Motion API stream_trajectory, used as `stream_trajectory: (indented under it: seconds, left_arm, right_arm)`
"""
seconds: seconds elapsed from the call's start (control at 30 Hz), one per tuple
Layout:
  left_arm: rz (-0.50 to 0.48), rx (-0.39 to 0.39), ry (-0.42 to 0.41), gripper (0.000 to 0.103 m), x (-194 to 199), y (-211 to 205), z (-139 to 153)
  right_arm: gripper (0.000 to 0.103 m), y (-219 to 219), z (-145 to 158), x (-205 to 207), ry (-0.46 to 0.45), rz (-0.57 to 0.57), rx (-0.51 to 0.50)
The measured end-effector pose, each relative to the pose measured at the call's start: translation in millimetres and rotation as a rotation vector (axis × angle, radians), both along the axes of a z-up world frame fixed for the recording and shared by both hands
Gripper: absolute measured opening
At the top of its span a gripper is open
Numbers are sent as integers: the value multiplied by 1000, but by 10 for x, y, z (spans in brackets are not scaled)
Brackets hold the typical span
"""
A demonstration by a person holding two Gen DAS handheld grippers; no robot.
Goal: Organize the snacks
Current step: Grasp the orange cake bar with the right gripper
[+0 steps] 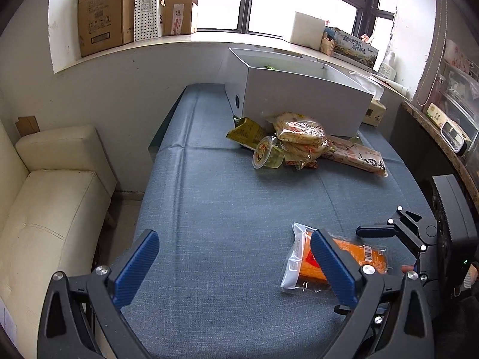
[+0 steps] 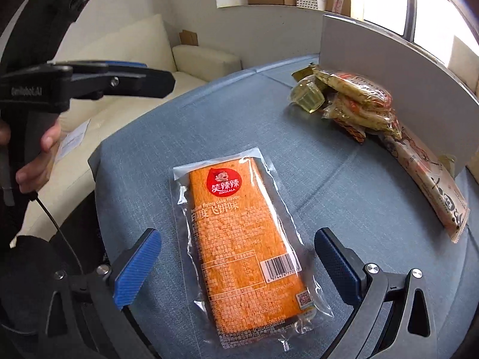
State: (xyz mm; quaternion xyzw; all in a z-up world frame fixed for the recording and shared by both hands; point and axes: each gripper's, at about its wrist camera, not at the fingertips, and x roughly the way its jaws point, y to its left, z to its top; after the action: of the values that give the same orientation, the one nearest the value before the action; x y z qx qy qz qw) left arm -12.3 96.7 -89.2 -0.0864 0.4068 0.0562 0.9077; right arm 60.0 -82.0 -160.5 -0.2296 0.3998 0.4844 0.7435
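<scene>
Your right gripper (image 2: 236, 266), jaws spread, straddles the flat orange snack packet (image 2: 239, 239), likely light and slippery: pinch its stiffer middle, while your left gripper (image 1: 233, 266) hangs spread and empty.

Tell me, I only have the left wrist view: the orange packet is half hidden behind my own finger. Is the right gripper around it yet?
Observer: Not gripping. The right gripper is open, its fingers either side of the orange packet, which lies flat on the blue cloth.
Operator: Which face is up?
Observer: The printed face: red round logo at the far end, barcode near the right finger.
Operator: Is anything touching the packet?
Observer: No, it lies alone; the snack pile sits against the white box.
</scene>
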Motion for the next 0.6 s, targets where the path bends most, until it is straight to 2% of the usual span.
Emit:
stream_trajectory:
  seconds: [0.07,0.3,0.4,0.43,0.53,0.6]
  left_arm:
    - [5,0,5,103,-6,18,-9]
    - [15,-3,16,103,-10,37,-61]
    - [21,-13,19,103,-12,63,-73]
    - [23,-13,18,103,-16,69,-74]
    - [25,-22,18,103,-17,86,-78]
    - [27,-23,19,103,-14,88,-81]
  right_arm:
    - [103,56,-42,10,-37,19,-29]
    - [103,112,-46,115,-44,99,-6]
    - [103,143,-46,150,-34,85,-12]
    - [100,164,-35,165,-34,75,-27]
    - [68,112,33,267,-25,-1,-18]
    - [67,50,42,361,7,-34,3]
